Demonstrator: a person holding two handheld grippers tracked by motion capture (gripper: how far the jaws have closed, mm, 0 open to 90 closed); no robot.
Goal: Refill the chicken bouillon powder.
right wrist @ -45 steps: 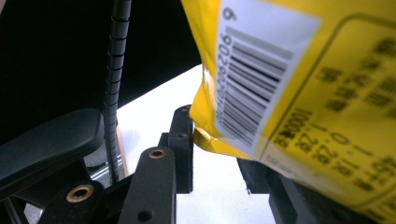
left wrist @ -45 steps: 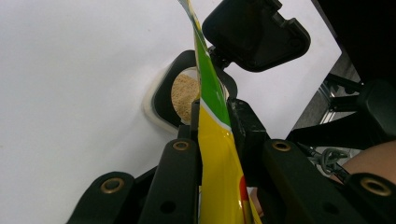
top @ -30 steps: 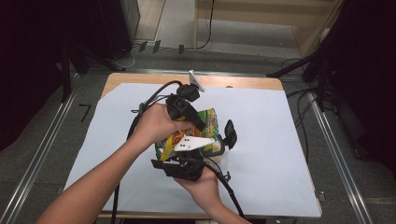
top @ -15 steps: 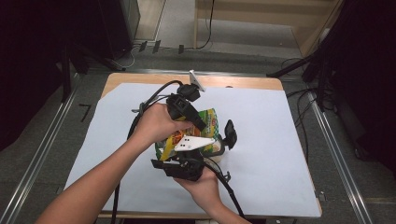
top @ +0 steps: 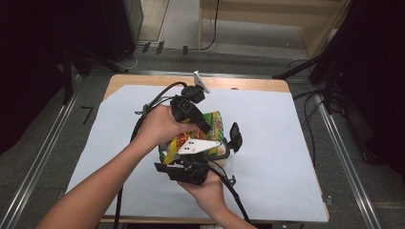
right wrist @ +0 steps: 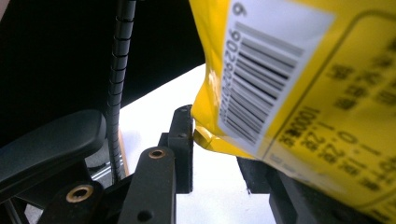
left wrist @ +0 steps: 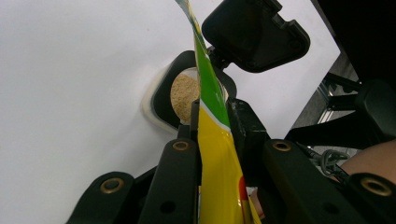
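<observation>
One yellow-and-green foil pouch (top: 206,136) is the thing in hand, held tilted above the middle of the white-covered surface (top: 286,143), its mouth pointing down toward a small black-rimmed container (left wrist: 180,95) with a hinged black lid (left wrist: 254,35) that holds tan granules. I judge the pouch light and limp, its glossy film slippery and easily creased, so it wants a pinch on flat seams or corners rather than on the loose belly, and a steady tilt so the contents do not spill past the container. The left tool (left wrist: 212,126) grips it that way: in the left gripper view its jaws stand narrow, pressed on the film's edge just above the opening. The right tool (right wrist: 215,140) has a lower corner of the pouch between its jaws, clamped by my reading, though the far jaw is partly hidden behind the bag. A white barcode label (right wrist: 271,70) on the yellow back shows digits that seem to read 902208206, with blurred print below that I cannot read. A grey three-cornered plate (top: 198,145) rides on the right tool.
</observation>
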